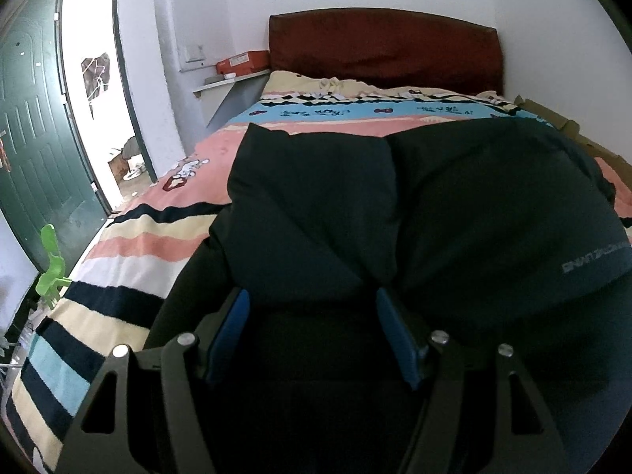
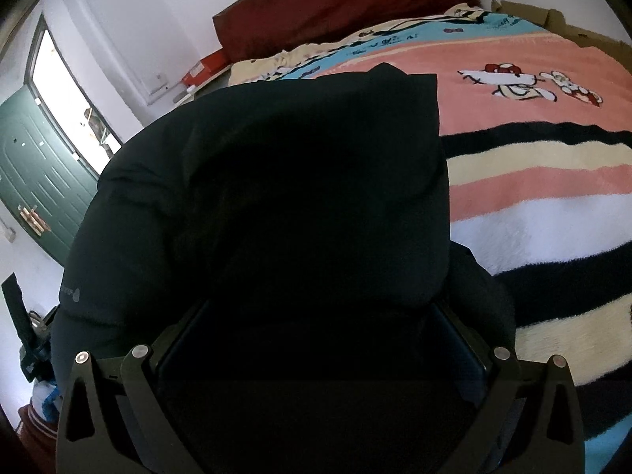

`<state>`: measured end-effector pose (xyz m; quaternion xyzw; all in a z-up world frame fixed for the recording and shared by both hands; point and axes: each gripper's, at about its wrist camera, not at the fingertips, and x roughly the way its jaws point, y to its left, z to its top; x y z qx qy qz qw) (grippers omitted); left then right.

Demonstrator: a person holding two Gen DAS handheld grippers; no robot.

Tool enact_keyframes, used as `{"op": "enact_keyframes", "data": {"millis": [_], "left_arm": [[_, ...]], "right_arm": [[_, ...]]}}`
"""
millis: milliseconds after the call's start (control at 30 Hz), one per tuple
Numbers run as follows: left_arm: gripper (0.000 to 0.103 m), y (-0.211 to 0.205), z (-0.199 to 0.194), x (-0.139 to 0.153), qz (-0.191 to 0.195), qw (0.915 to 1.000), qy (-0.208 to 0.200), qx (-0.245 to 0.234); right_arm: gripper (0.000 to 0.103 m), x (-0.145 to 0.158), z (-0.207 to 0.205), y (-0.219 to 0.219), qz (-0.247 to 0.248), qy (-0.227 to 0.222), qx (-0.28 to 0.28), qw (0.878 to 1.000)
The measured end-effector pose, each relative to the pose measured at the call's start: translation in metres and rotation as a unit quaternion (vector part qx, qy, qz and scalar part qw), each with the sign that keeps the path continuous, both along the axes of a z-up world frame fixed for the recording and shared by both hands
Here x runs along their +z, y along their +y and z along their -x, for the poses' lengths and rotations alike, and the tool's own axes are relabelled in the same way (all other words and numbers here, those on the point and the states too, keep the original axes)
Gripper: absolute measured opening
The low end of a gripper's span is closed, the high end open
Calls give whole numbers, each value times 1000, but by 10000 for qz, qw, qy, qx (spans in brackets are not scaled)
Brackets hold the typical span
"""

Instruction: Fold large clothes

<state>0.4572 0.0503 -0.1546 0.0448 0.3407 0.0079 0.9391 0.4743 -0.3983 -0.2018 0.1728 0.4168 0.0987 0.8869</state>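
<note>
A large black padded jacket (image 1: 454,213) lies on the striped bed blanket (image 1: 130,245). In the left wrist view a folded sleeve or flap of it (image 1: 312,205) rises just beyond my left gripper (image 1: 312,300), whose blue-padded jaws stand wide apart with the dark fabric between and under them. In the right wrist view the jacket (image 2: 276,197) fills the middle. My right gripper (image 2: 320,308) is also open wide, and a thick fold of the jacket bulges between its jaws. The fingertips are partly hidden by the fabric.
The bed has a dark red headboard (image 1: 383,43) at the far end. A shelf with an orange box (image 1: 243,61) is beside it. A green door (image 1: 35,130) stands open at the left. Cardboard (image 2: 561,19) lies along the bed's far right side.
</note>
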Motion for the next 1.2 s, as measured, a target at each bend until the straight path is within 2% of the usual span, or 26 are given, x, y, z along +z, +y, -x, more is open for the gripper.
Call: {"op": "enact_keyframes", "data": {"millis": [800, 933, 1000, 1100, 1200], "left_arm": [[66, -4, 0, 4, -299, 9988, 342, 208], [66, -10, -5, 11, -665, 9956, 631, 196], [66, -12, -4, 18, -880, 9929, 789, 121], [66, -2, 6, 33, -689, 9937, 885, -20], [66, 21, 19, 52, -195, 9952, 957, -35]], "right_arm": [[102, 5, 3, 1, 91, 609, -184, 9979], [102, 17, 3, 5, 388, 898, -334, 9946], [102, 33, 10, 7, 637, 896, -363, 9933], [102, 58, 28, -1, 678, 734, -391, 9942], [102, 89, 52, -18, 667, 537, -531, 9949]]}}
